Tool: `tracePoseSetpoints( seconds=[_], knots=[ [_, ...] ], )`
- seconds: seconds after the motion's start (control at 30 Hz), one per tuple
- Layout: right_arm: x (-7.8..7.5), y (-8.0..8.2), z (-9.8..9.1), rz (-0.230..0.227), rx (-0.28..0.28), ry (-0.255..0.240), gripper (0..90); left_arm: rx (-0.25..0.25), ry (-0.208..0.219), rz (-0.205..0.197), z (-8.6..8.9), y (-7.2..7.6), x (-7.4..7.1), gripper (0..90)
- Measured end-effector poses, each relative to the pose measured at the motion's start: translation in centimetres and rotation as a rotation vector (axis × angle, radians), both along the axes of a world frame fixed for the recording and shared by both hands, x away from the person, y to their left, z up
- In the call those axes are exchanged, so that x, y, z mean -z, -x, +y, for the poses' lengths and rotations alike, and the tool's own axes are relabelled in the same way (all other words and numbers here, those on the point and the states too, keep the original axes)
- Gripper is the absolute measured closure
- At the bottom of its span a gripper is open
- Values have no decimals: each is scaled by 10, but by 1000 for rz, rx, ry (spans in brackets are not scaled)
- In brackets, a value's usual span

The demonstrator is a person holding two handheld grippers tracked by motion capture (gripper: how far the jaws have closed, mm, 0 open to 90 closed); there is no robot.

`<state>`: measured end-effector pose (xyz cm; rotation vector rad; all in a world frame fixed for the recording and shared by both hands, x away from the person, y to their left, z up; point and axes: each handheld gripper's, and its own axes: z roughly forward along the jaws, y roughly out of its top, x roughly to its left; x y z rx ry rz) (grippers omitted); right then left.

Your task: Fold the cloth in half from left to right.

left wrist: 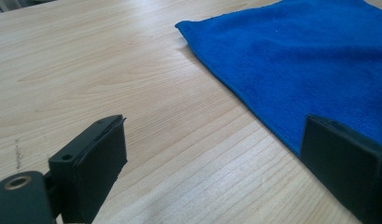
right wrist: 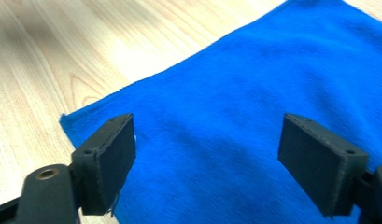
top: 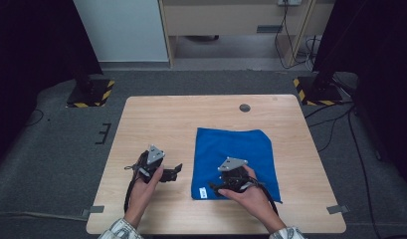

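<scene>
Though flat, blue cloth (top: pixel 234 154) rumpled.

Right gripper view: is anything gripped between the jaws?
No: the right gripper has its jaws wide apart above the flat blue cloth, nothing pinched.

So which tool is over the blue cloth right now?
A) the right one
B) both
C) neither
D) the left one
A: in the high view the right tool sits over the near left part of the cloth, its jaws open above the blue fabric, while the left tool hovers over bare table beside the cloth's edge.
</scene>
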<state>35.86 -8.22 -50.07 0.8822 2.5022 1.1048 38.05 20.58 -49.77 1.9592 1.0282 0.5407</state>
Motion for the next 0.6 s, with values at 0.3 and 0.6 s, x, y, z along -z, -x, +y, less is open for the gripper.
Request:
tracePoseSetpoints(
  seconds=[0.3, 0.6],
  knots=[
    [-2, 5, 19, -2, -41, 4, 328, -34, 0, -3, 12, -5, 0, 66],
    [-5, 15, 38, -13, -140, -12, 676, -57, 12, 5, 18, -7, 1, 68]
  ],
)
